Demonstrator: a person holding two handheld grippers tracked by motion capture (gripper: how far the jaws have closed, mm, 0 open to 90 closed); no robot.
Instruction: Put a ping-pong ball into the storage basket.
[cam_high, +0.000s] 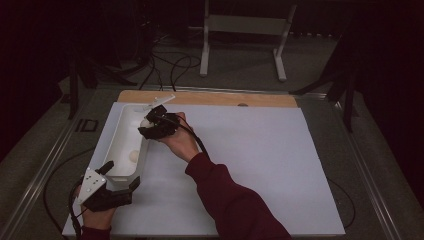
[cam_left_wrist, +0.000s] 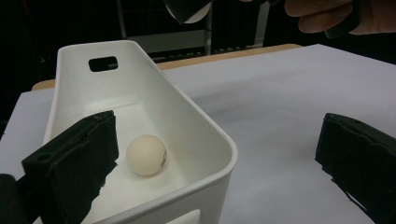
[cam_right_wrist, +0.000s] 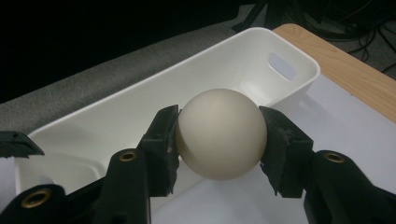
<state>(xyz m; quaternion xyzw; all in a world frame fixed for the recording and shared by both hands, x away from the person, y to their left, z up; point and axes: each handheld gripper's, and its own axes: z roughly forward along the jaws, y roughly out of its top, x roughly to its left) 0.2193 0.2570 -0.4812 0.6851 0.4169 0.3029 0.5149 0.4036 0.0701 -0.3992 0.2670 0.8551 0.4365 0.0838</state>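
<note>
The step in hand looks like the drop — a cream ball (cam_right_wrist: 221, 134) is pinched between the two pads of the right tongs (cam_right_wrist: 219, 140), and in the high view those right tongs (cam_high: 156, 123) hang over the far half of the long white bin (cam_high: 122, 145) that lies on the white sheet covering the counter (cam_high: 260, 165). A second ball (cam_left_wrist: 146, 155) already rests on the bin's floor, nearer the person's end, apart from the walls. The left tongs (cam_high: 121, 176) stand spread wide at the near end of the bin: one jaw is inside, close to the resting ball, the other outside over the sheet, so the end wall sits between them without being squeezed — a steadying stance rather than a grip, as far as I can judge. The next move calls for bringing the held ball a little lower over bare floor inside the bin, then easing the right pads apart so it settles instead of bouncing out or knocking the other ball.
</note>
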